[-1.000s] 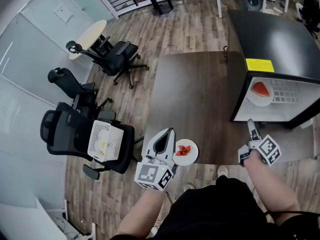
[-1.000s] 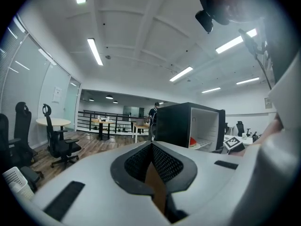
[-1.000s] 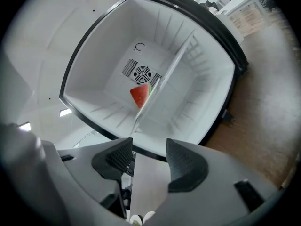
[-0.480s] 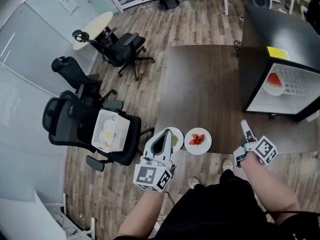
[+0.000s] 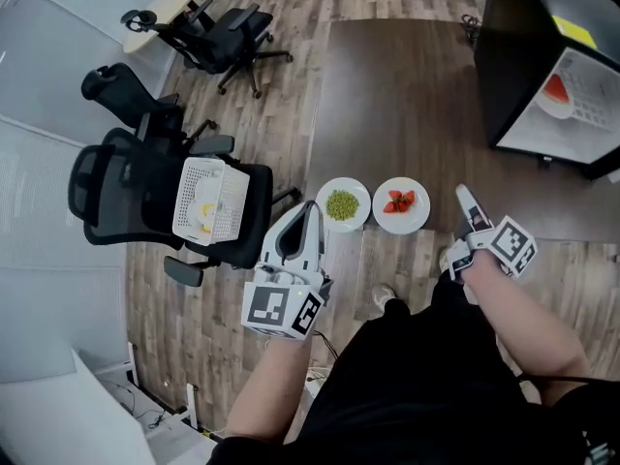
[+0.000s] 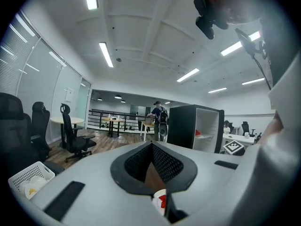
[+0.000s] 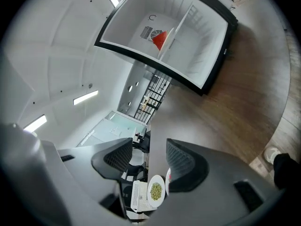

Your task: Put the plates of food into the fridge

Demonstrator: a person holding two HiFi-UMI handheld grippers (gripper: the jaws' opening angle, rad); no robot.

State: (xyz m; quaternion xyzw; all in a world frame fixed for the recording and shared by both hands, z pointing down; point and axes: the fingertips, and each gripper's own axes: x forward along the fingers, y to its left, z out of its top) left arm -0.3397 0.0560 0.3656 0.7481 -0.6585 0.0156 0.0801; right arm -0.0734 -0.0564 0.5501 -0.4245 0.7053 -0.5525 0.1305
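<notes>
head view, steeply down. shows the fetch step of the task, judged as partly done: one plate of red food [image 5: 554, 93] already on the shelf [image 5: 589, 114] of the open fridge [image 5: 528, 46], two more waiting on the counter [image 5: 407, 95]. places the plate of peas [image 5: 342, 204] and the plate of strawberries [image 5: 401, 204] side by side at the counter's near edge, just apart from each other and well apart from the fridge at the far right.

left gripper [image 5: 312, 211]: fingers clenched tip to tip on nothing, hovering just beside the left rim of the plate of peas; contact with that rim probably absent, though not resolvable from this angle. right gripper [image 5: 462, 198]: fingers released, standing apart with nothing between them, near the right side of the plate of strawberries and not touching it.

next move, as a judgement: calls for opening the left fingers, lowering each gripper to the overhanging rim of its nearer plate, then closing firmly on that rim. calls after that for a level lift, to keep the peas from rolling off, a carry across to the fridge, and a free spot on the shelf beside the plate of red food.
</notes>
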